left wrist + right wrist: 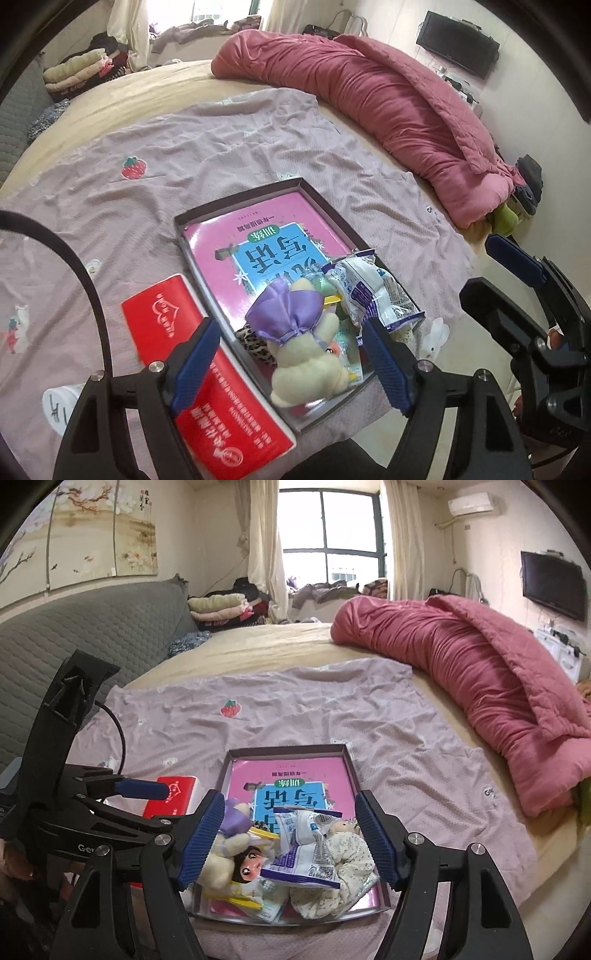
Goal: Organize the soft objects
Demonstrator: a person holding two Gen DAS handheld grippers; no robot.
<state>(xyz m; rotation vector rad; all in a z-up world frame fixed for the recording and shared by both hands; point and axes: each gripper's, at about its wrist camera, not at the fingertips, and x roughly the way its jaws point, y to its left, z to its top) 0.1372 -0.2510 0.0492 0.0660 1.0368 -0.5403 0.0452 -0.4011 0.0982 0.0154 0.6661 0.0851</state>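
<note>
A shallow dark tray (236,201) (288,750) lies on the bed with a pink book (266,229) (288,775) in it. At its near end lies a pile of soft things: a cream plush rabbit with a purple bow (306,354) (225,845), a white and blue plastic packet (373,291) (306,845), a leopard-print scrunchie (255,345), a floral cloth doll (343,853) and a small dark-haired doll (251,860). My left gripper (291,369) is open around the rabbit, not touching it. My right gripper (288,842) is open above the pile.
A red book (207,369) (173,794) lies left of the tray on a lilac sheet (184,147) (332,709). A rolled pink quilt (369,96) (480,664) lies along the right. Folded clothes (221,605) and a grey headboard (92,635) are at the back left.
</note>
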